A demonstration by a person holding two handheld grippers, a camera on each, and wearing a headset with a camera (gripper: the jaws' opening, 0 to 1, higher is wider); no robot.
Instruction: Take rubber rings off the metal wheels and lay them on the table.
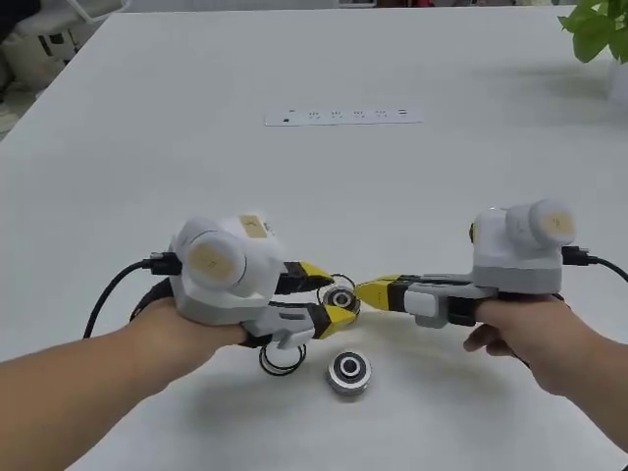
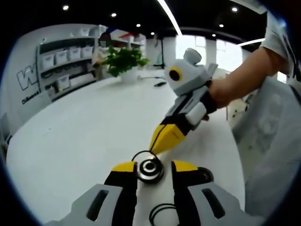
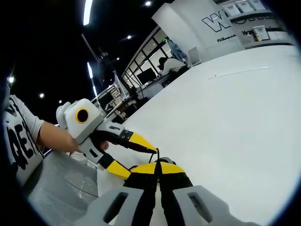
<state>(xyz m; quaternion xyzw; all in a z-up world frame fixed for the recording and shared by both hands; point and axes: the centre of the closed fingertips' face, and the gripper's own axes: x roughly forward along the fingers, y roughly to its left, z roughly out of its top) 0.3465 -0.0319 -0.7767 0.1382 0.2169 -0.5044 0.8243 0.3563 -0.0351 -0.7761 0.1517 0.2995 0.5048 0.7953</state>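
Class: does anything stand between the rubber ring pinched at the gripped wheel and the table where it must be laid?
Nothing visible does. The right gripper pinches the rubber ring beside the metal wheel in the left gripper, over bare table. Loose rings and a second wheel lie nearer the person, leaving room.

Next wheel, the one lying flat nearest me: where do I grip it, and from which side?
Grip the metal wheel across its outer rim, fingers on opposite sides, coming down from above. It lies flat, bore up, so the round edge is all that offers opposed faces. Loose rubber rings lie just to its left; keep clear of them.
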